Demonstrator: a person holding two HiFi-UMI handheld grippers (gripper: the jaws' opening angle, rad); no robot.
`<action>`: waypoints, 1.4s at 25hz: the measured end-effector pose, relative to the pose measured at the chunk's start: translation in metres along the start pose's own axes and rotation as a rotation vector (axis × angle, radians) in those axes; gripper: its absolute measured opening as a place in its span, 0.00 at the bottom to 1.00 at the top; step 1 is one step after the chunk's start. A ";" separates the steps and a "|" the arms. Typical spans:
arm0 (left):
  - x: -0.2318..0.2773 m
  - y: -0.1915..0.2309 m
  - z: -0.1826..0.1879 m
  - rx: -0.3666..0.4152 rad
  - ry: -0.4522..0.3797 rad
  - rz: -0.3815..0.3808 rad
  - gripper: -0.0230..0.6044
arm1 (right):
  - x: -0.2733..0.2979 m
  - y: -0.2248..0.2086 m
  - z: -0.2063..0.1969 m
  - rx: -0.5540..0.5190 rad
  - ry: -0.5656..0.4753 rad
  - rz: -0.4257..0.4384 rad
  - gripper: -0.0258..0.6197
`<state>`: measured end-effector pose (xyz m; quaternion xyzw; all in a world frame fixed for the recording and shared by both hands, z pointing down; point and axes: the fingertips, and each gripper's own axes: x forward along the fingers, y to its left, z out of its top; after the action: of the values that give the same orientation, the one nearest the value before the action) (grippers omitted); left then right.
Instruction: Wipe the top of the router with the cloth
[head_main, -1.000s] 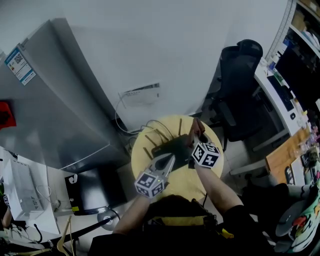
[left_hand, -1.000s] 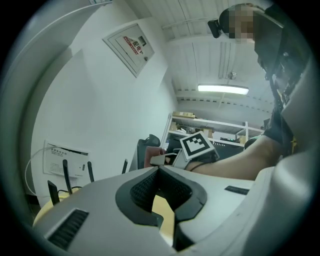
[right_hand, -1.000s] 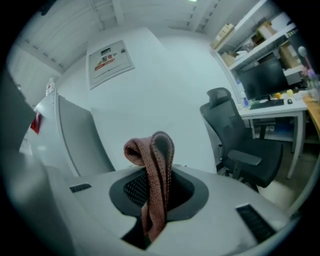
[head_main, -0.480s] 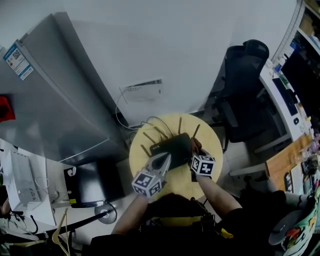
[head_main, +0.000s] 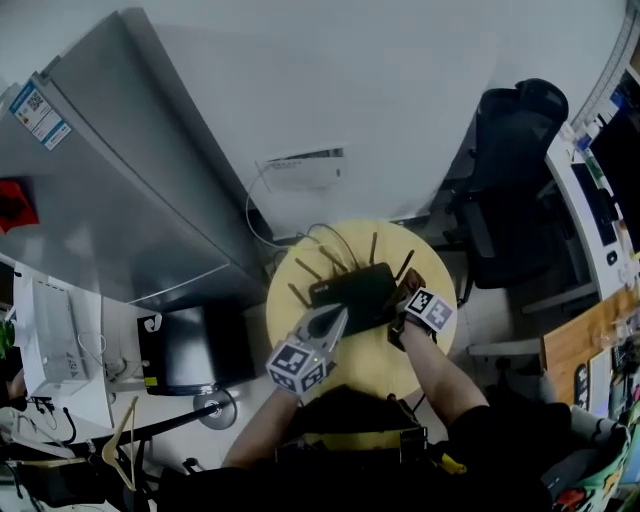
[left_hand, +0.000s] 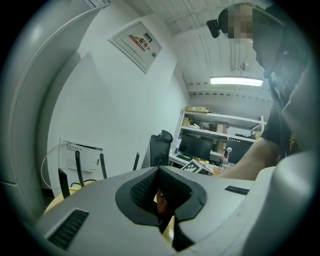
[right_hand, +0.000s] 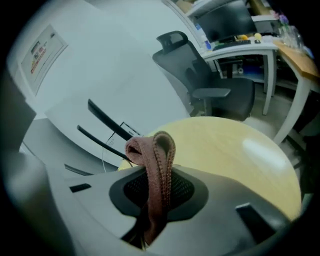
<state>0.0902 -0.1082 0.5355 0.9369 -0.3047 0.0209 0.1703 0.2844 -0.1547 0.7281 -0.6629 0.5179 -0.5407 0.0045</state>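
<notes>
A black router (head_main: 352, 291) with several upright antennas (left_hand: 79, 166) lies on a round yellow table (head_main: 375, 352). In the head view my left gripper (head_main: 336, 317) rests with its tips at the router's near left edge. Its jaws are shut in the left gripper view (left_hand: 162, 201), and they hide the router's body. My right gripper (head_main: 408, 292) is at the router's right edge, shut on a folded brown cloth (right_hand: 156, 165). The cloth (head_main: 412, 282) sticks up out of the jaws, with two antennas (right_hand: 107, 122) behind it.
A black office chair (head_main: 515, 185) stands right of the table, with a desk and monitors (head_main: 600, 170) beyond. A grey cabinet (head_main: 110, 190) and a black box (head_main: 195, 345) lie to the left. Cables (head_main: 275, 235) run from a white wall box (head_main: 300, 170).
My right gripper has drawn the cloth from the router's far right corner back along its right side to the right edge. The left gripper has stayed at the near edge.
</notes>
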 end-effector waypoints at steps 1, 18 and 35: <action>0.001 0.000 0.001 0.011 0.001 0.008 0.03 | 0.004 -0.001 0.000 0.014 0.006 -0.005 0.14; 0.001 -0.007 0.001 0.042 0.009 0.011 0.03 | 0.014 0.041 0.000 -0.093 -0.031 0.062 0.14; 0.006 -0.021 0.004 0.029 -0.022 -0.068 0.03 | -0.034 0.087 0.033 -0.447 -0.207 0.137 0.14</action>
<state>0.1070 -0.0966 0.5264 0.9492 -0.2742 0.0091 0.1541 0.2532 -0.1902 0.6412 -0.6627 0.6650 -0.3404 -0.0524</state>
